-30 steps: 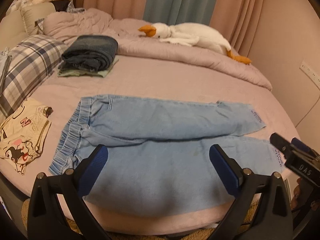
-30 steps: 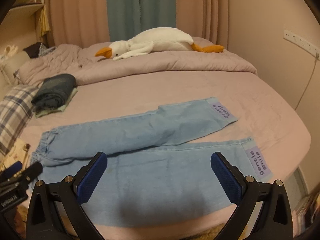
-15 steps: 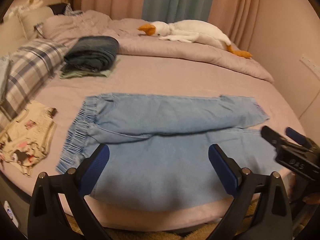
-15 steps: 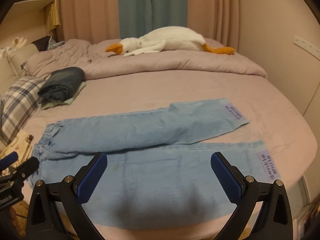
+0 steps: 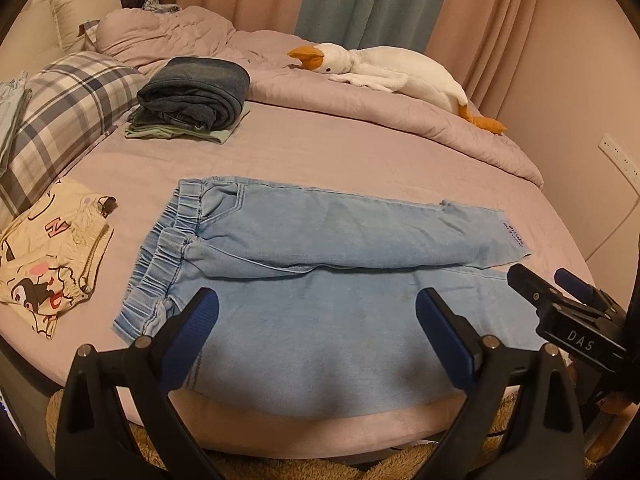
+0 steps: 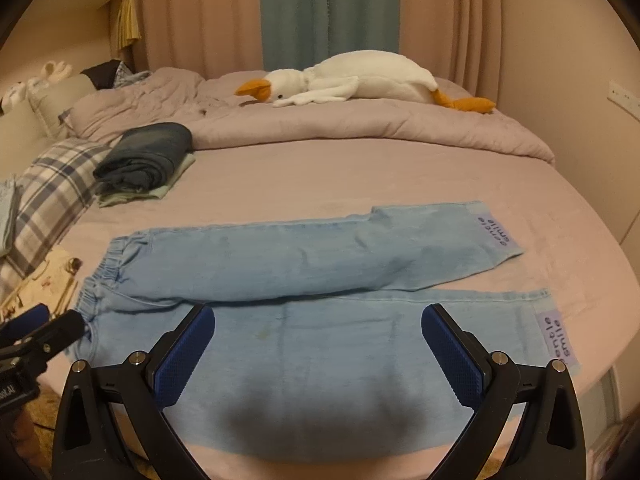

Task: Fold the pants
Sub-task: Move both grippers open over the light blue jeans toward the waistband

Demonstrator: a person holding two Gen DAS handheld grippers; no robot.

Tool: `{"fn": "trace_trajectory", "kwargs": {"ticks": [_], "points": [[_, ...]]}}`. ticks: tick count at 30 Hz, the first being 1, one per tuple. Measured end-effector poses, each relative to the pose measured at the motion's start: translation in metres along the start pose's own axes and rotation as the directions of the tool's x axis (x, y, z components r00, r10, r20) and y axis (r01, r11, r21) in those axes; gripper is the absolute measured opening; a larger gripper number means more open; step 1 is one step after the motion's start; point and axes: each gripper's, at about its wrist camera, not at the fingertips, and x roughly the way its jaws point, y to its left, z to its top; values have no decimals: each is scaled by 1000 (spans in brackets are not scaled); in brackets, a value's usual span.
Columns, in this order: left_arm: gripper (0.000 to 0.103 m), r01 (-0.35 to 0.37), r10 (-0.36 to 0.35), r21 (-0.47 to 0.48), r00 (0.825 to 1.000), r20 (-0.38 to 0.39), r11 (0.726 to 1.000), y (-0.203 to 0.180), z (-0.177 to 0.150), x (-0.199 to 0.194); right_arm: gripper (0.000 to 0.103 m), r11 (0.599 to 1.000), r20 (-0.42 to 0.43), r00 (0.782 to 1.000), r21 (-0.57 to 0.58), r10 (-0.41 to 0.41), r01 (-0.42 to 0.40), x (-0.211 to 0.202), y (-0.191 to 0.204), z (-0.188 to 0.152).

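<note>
Two wide-spread hand-held grippers, left hand-held gripper (image 5: pixel 316 336) and right hand-held gripper (image 6: pixel 318 344), above light-blue pants (image 5: pixel 340 276) on pink bed (image 5: pixel 320 152), curtains (image 6: pixel 328 12) behind.

Light-blue denim pants (image 5: pixel 320 280) are showing soft, matt cloth; left claw (image 5: pixel 316 320) is showing matt black plastic, ribbed blue pads (image 5: pixel 196 320); pink bed sheet (image 5: pixel 340 160) is looking smooth.

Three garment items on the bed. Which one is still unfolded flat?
The light blue pants, spread flat with both legs out beside each other. The dark jeans are folded on a stack; the cartoon-print garment lies bunched.
</note>
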Motion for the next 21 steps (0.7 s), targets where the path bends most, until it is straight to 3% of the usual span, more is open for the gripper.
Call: {"fn": "trace_trajectory", "kwargs": {"ticks": [21], "points": [[97,-12,11,-39,999,-38,999,14,-3,0,103,997,-49,998,69,29,-25,3,-7,-5]]}}
